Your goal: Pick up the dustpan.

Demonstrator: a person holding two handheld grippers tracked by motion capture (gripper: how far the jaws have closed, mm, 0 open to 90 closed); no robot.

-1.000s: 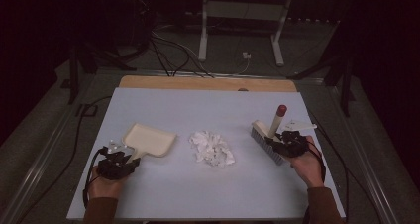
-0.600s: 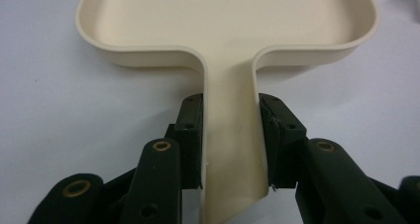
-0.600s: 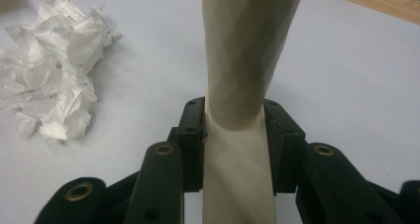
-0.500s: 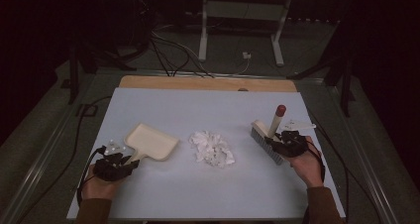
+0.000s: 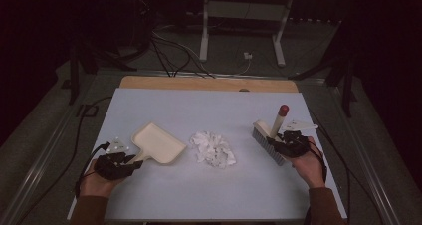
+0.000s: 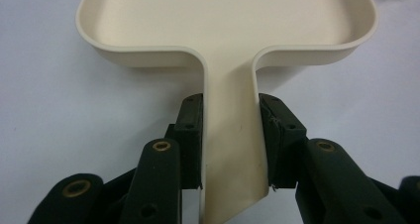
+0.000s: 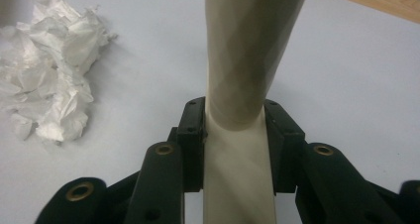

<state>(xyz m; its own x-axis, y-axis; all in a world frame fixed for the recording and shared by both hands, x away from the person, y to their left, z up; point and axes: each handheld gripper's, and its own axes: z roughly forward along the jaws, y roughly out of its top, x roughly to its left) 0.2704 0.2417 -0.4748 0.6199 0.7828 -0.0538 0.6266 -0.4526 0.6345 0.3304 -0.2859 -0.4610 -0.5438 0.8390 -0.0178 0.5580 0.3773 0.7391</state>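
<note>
Left tool was clamped tight on the flat handle of the cream dustpan, pads pressing both edges. The pan itself spread out just ahead of the jaws, and its tray was bare inside. Over to the right tool, which was closed on the cream handle of the brush, the handle rising steeply out of the jaws to a red tip and the bristle head resting on the surface just beside the tool. Between the two tools, closer to the pan's mouth, lay the crumpled white paper, loose on the pale blue surface. Beyond that ran a wooden edge, then a dark room with cables and a white stand on the floor.
</note>
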